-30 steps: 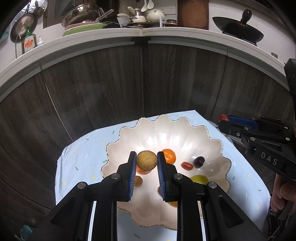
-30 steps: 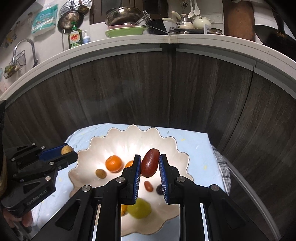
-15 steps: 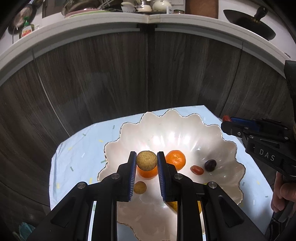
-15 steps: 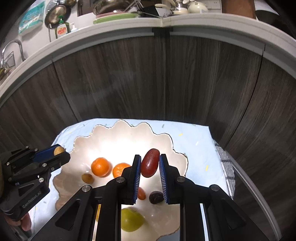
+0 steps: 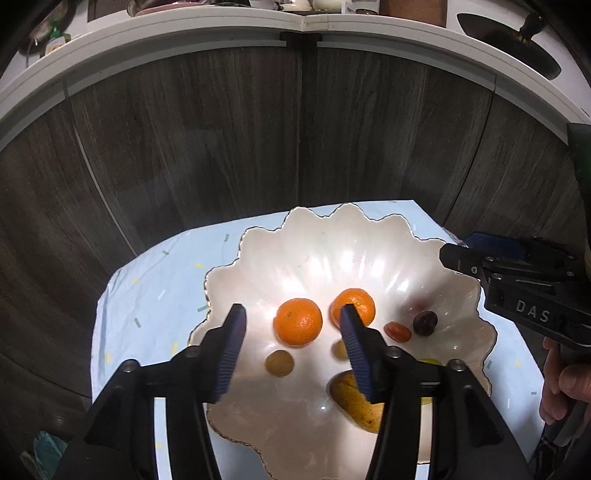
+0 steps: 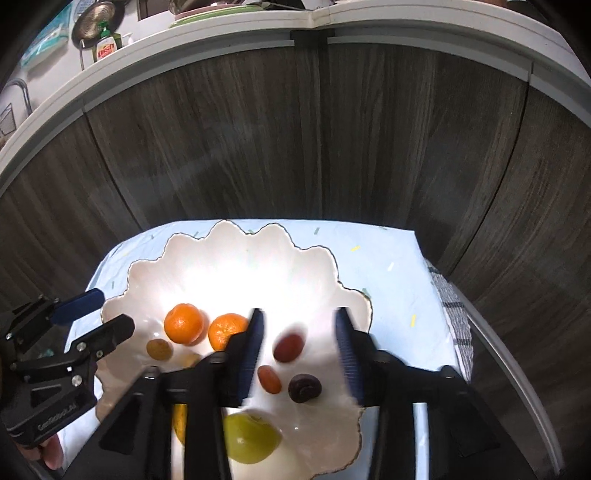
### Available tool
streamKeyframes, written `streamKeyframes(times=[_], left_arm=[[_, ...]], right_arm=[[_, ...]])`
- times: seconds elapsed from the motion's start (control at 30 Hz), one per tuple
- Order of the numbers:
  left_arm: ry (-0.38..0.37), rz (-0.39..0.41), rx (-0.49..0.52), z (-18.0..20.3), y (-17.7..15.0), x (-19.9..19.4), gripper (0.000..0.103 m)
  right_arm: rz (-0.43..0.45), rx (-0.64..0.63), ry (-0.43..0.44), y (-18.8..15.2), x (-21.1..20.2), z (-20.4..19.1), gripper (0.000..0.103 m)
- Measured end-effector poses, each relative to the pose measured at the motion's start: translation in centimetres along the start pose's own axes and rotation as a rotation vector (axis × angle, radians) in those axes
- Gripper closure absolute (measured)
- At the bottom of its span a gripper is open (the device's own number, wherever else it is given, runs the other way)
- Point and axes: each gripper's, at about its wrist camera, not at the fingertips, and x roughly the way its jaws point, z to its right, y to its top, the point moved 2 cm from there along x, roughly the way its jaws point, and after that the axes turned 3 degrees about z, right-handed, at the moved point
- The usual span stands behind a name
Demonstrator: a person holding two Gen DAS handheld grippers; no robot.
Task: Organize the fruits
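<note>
fruits: two oranges (image 5: 297, 321), small ones | in scalloped bowl (image 5: 369, 236)

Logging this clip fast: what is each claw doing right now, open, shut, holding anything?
Left claw: open, holding nothing, over the bowl.
Right claw: open, holding nothing; a dark red fruit shows blurred between its fingers.

I see dark wood-grain cabinet doors (image 5: 229, 147) ahead, white countertop (image 6: 221, 33) above with cookware, dish-soap bottle (image 6: 107, 46).
</note>
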Motion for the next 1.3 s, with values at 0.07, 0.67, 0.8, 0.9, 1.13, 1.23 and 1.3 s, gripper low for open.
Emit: streamKeyframes(times=[0.07,0.67,0.8,0.9,1.13,1.23,1.3], left_arm=[[0.007,0.005,-0.001,-0.1,0.1,-0.3,0.042],[0.099,0.054,0.011,-0.2,0.7,-6.0,0.009],[0.117,0.049,0.01,-0.1,0.5,-7.3,0.009],[0.129,0.056,0.004,0.0,0.3,-8.5,0.005],[0.151,0.076,-0.003,0.5,-0.6,-11.4,0.002],[0.143,0.086,-0.012,0.8,-1.1,-12.7,0.001],[0.142,0.091,-0.016,1.0,-1.4,-13.5,0.001]], right_arm=[[0.009,-0.005,-0.007,0.1,-0.4,-0.1,0.042],[0.098,-0.027,-0.015,0.9,-6.1,-1.3,0.023],[0.096,-0.018,-0.018,0.4,-7.2,-1.3,0.023],[0.094,-0.009,-0.016,-0.1,-8.1,-1.3,0.023],[0.103,0.007,-0.029,-1.5,-10.8,-1.3,0.014],[0.11,0.017,-0.022,-2.1,-12.0,-1.5,0.014],[0.114,0.029,-0.018,-2.7,-12.9,-1.6,0.014]])
